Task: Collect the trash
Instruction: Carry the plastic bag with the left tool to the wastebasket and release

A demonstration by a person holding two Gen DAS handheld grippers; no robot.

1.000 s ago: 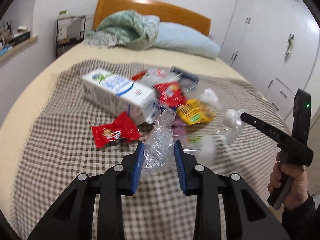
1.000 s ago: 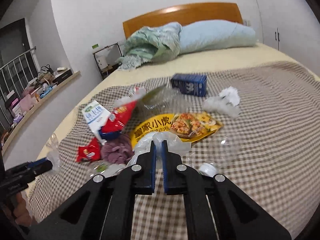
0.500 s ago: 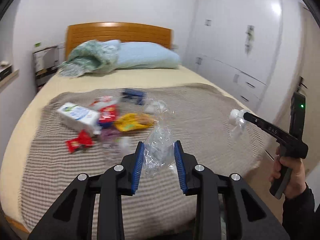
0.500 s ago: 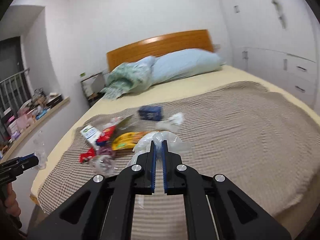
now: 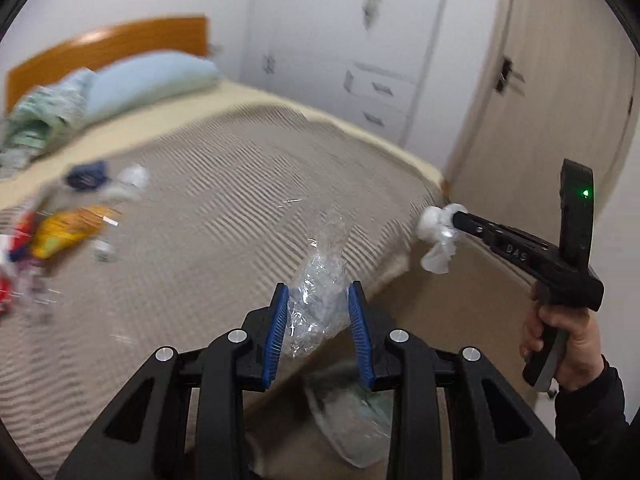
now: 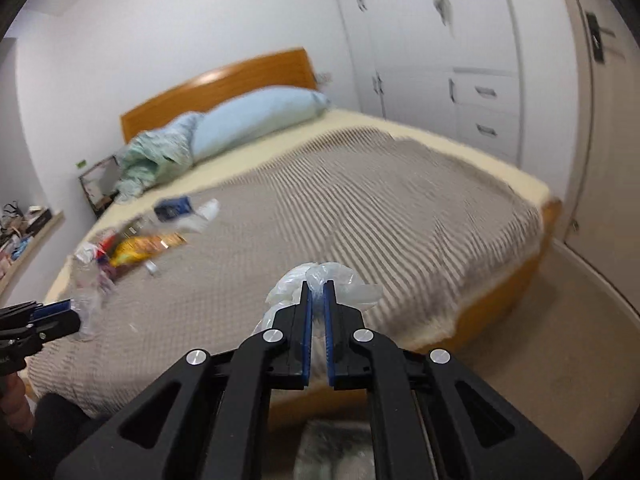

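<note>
My left gripper (image 5: 317, 296) is shut on a crumpled clear plastic wrapper (image 5: 318, 300), held in the air past the foot of the bed. My right gripper (image 6: 316, 286) is shut on a white plastic bag (image 6: 326, 280); it also shows in the left wrist view (image 5: 438, 232), off the bed's right corner. The left gripper shows at the left edge of the right wrist view (image 6: 60, 314). A pile of trash lies far back on the checked blanket: a yellow snack packet (image 6: 138, 246), a blue carton (image 6: 174, 208), red wrappers (image 5: 6, 280) and white wads (image 5: 132, 176).
The bed (image 6: 500, 280) has a wooden frame, a blue pillow (image 6: 256, 120) and a green quilt (image 6: 156, 160) at the headboard. White wardrobes (image 6: 440, 60) and a door (image 5: 560, 100) stand to the right. Beige floor (image 6: 560, 340) lies below. Something pale and plastic-like (image 5: 352, 420) sits low under the left gripper.
Both grippers have pulled back from the trash pile and swung right toward the foot corner of the bed, each still holding its plastic. The pile now lies far to the left.
</note>
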